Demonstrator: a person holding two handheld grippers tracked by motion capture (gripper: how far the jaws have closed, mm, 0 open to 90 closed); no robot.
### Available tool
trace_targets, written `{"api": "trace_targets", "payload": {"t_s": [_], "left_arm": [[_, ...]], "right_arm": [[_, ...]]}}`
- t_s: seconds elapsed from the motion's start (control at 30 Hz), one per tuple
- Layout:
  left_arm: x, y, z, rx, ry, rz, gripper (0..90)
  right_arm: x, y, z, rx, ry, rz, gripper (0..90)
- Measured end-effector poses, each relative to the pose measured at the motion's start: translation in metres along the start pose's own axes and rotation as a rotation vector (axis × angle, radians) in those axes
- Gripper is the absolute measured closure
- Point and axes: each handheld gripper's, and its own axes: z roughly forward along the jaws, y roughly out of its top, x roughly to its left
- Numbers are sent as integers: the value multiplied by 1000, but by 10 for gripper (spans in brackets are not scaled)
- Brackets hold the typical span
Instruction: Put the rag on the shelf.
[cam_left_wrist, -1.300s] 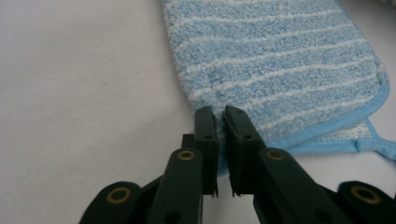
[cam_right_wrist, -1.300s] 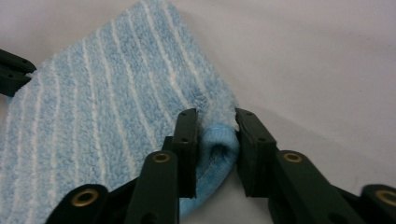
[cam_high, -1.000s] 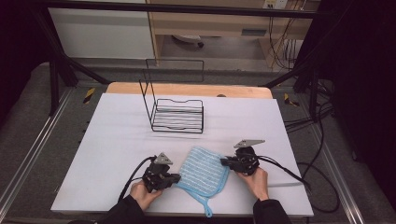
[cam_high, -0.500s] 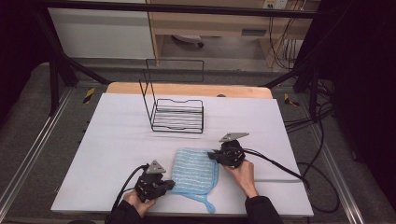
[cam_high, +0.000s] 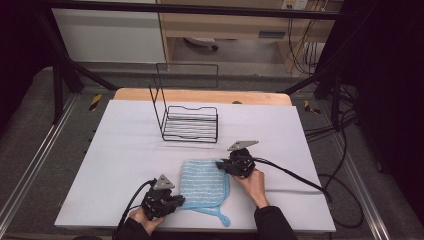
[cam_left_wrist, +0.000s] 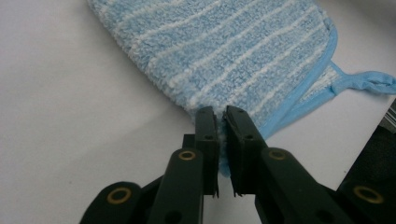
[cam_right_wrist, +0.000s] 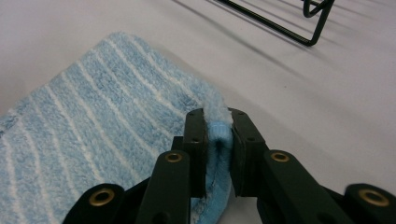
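The white worktop (cam_high: 125, 165) carries a black wire rack (cam_high: 190, 122) well beyond the work, and near the front edge lies the light-blue striped terry cloth (cam_high: 204, 185), folded, its hanging loop (cam_high: 223, 219) trailing toward the person. The right tongs (cam_right_wrist: 218, 123) pinch a bunched fold at the far corner; the left tongs (cam_left_wrist: 220, 122) pinch the near edge, only a thin sliver of pile between the jaws. The biggest risk, I'd say, is that shallow left grip slipping off under any pull, letting the fold spring open. A lesser one: uneven pulling skews the layers.
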Motion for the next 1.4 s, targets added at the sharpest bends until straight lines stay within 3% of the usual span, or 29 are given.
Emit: {"api": "trace_targets", "payload": {"t_s": [0.1,0.13,0.17,0.27,0.4,0.63,0.8,0.93,1.07,1.4], "left_arm": [[2,1,-3,-14,4,15,729],[3,2,-5,-20,7,21,697],[5,3,-9,-37,14,31,667],[9,5,-13,-55,22,39,563],[19,10,-18,-80,35,38,431],[35,19,-23,-125,61,29,296],[44,29,-24,-145,77,39,231],[50,40,-20,-143,94,51,146],[56,53,-14,-138,95,32,108],[66,75,12,-115,149,13,102]], "right_arm": [[2,-1,-3,-20,-36,-8,642],[2,-2,-5,-33,-42,-5,642],[2,-2,-8,-47,-43,-1,536],[1,-1,-18,-73,-54,18,413],[1,0,-32,-106,-43,30,276],[1,-8,-52,-139,-50,40,97],[-2,-17,-62,-150,-65,45,71],[-7,-26,-72,-158,-77,78,40],[-9,-32,-76,-158,-75,90,23],[-7,-40,-76,-138,-69,89,16]]}}
